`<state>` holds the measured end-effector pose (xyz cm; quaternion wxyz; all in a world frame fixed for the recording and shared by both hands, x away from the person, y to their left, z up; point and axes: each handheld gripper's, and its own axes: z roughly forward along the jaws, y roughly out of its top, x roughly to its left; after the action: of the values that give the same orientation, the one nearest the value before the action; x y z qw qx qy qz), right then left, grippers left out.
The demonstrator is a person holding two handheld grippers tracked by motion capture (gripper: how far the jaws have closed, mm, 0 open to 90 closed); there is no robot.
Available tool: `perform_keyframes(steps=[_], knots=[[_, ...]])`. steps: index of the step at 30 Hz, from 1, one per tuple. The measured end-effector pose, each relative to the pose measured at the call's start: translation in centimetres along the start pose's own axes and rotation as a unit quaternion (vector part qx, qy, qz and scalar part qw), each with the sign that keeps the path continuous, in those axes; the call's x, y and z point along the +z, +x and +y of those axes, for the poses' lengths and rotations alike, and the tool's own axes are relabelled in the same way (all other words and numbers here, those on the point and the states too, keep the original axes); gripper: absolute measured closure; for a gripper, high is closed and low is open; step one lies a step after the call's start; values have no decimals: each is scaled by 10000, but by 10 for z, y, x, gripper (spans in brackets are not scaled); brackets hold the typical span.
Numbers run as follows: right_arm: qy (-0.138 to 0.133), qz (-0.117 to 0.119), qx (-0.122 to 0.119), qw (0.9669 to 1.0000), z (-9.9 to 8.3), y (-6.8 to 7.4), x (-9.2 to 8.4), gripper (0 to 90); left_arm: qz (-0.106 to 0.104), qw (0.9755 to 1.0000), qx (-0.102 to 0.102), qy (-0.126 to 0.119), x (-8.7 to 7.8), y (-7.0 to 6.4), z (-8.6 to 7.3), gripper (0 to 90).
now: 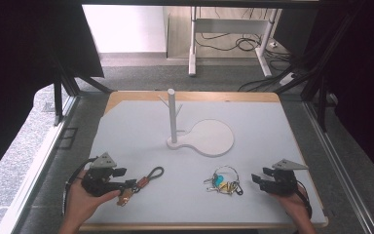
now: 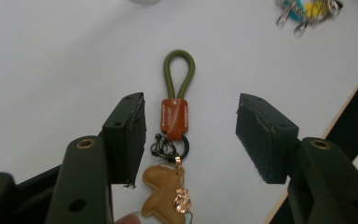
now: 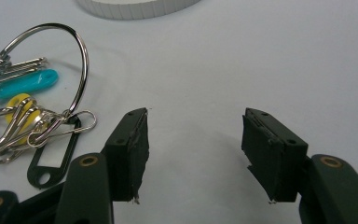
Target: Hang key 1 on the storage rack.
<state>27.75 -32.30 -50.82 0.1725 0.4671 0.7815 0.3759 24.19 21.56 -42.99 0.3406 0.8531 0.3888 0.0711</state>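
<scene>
- The left gripper (image 1: 126,184) is seen at the near left of the grey mat (image 1: 141,122), held from below by the person's left hand (image 1: 85,202).
- In the left gripper view its jaws are spread wide, and nothing is pressed by the pads (image 2: 135,135).
- The leather keychain (image 1: 143,181) is laid flat on the mat, between these jaws but apart from both pads.
- The keychain is made of an olive cord loop (image 2: 179,72) at the far end, a brown leather band (image 2: 174,116) under it, a dark ring (image 2: 170,145), and a tan animal-shaped tag (image 2: 164,196) nearest to the camera.
- Further back, near the middle of the mat, a white stand (image 1: 173,117) with small pegs is placed upright on a white round base (image 1: 212,138).
- To the right of the keychain, a bunch of keys (image 1: 224,181) is laid on a large metal ring (image 3: 72,60); a turquoise tag (image 3: 25,84), a yellow tag (image 3: 21,114) and a black tag (image 3: 51,163) are attached to it.
- The right gripper (image 1: 254,180) is seen at the near right of the mat, held by the right hand (image 1: 294,207).
- Its jaws are also spread, with only bare mat between them; the bunch of keys is just beside its left jaw, not touched.
- The two grippers are well apart from each other.
</scene>
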Motion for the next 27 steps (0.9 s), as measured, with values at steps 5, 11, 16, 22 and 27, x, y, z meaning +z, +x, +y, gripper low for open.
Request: perform_keyframes(steps=[5, 11, 16, 22, 27], knots=[[-94, 33, 120, 9999, -1, -5, -6, 417, -154, 9987, 165, 466, 8, -2, 13, 436], [-116, -128, 183, 9997, -2, -5, -11, 416, -363, 9923, 271, 1157, 33, -1, 26, 465], [-83, -177, 177, 9997, -3, -5, -10, 413, -232, 9880, 335, 1492, 47, 2, 31, 485], [-67, -213, 224, 9995, -5, -7, -12, 415, -190, 9816, 422, 1850, 64, 4, 37, 503], [-57, -229, 222, 9995, -5, -7, -13, 418, -185, 9779, 437, 2036, 72, 6, 39, 532]])
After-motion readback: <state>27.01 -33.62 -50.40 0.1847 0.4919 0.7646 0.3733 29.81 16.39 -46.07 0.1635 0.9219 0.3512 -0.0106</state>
